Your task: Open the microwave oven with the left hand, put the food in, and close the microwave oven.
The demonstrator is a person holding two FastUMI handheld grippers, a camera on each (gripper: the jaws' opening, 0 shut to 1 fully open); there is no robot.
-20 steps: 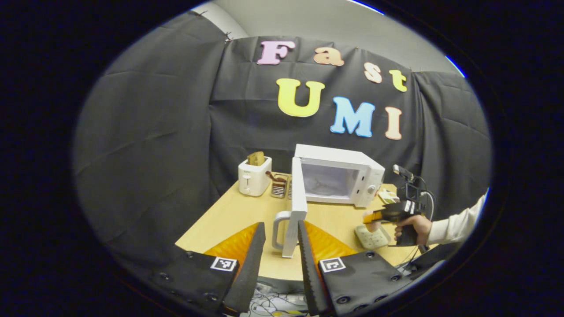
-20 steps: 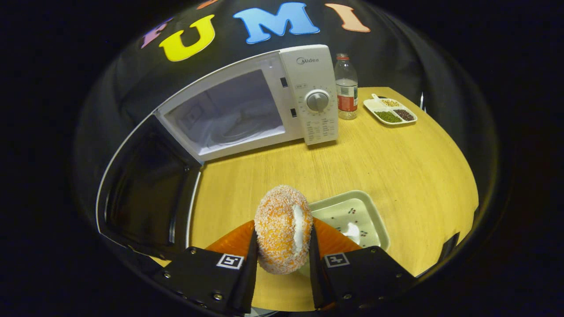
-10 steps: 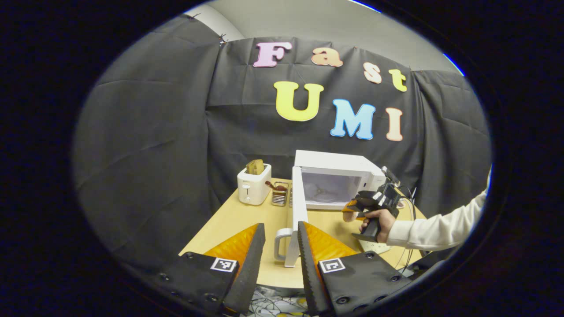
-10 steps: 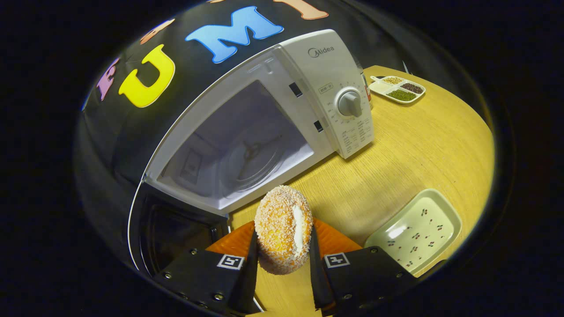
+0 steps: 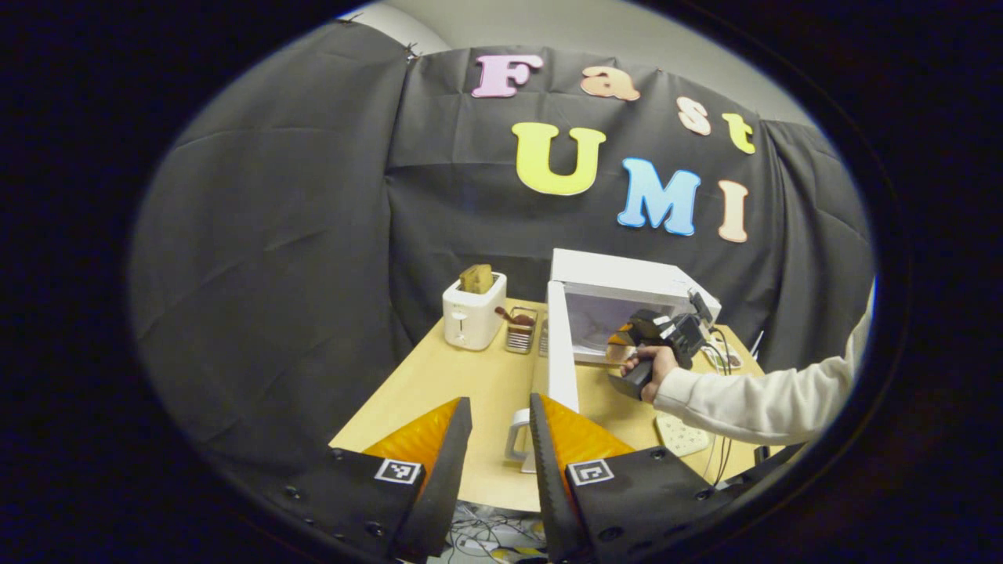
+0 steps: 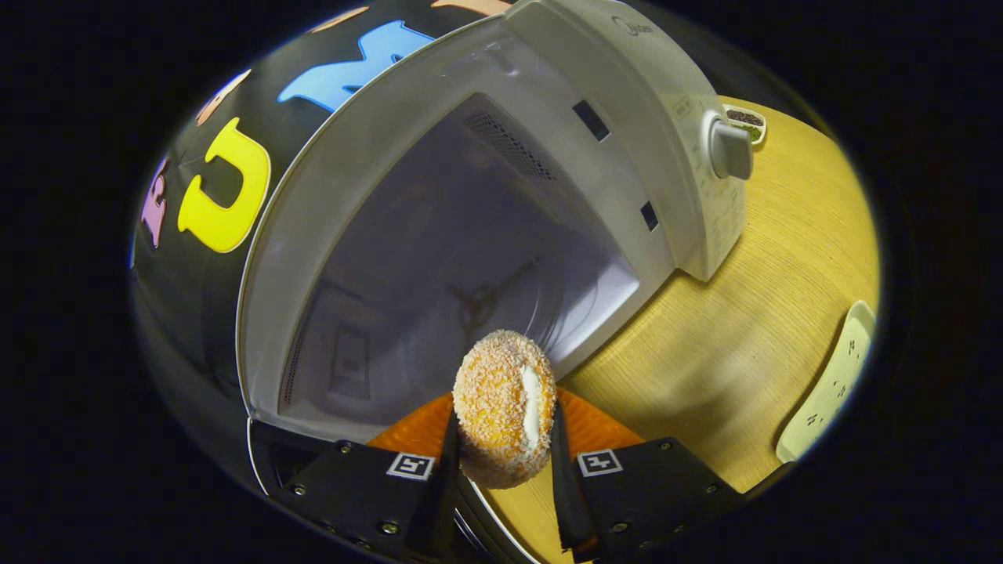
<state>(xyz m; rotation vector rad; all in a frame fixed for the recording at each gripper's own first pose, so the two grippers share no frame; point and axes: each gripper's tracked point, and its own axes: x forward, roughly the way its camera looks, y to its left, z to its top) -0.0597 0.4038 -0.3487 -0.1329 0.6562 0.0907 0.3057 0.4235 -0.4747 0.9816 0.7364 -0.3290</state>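
1. A black cloth (image 5: pixel 298 235) hangs as the booth's wall behind and to the side of the table, creased and pinned near its top edge.
2. Above the cloth, a plain pale wall (image 5: pixel 548 27) shows — evenly lit, no window in sight.
3. The wooden table (image 5: pixel 439 392) has a light yellow, grained top (image 6: pixel 752 313).
4. Below the table's near edge, a tangle of cables (image 5: pixel 490 536) lies on the floor.

Left view distant, right view close; both face the microwave (image 5: pixel 619 301).
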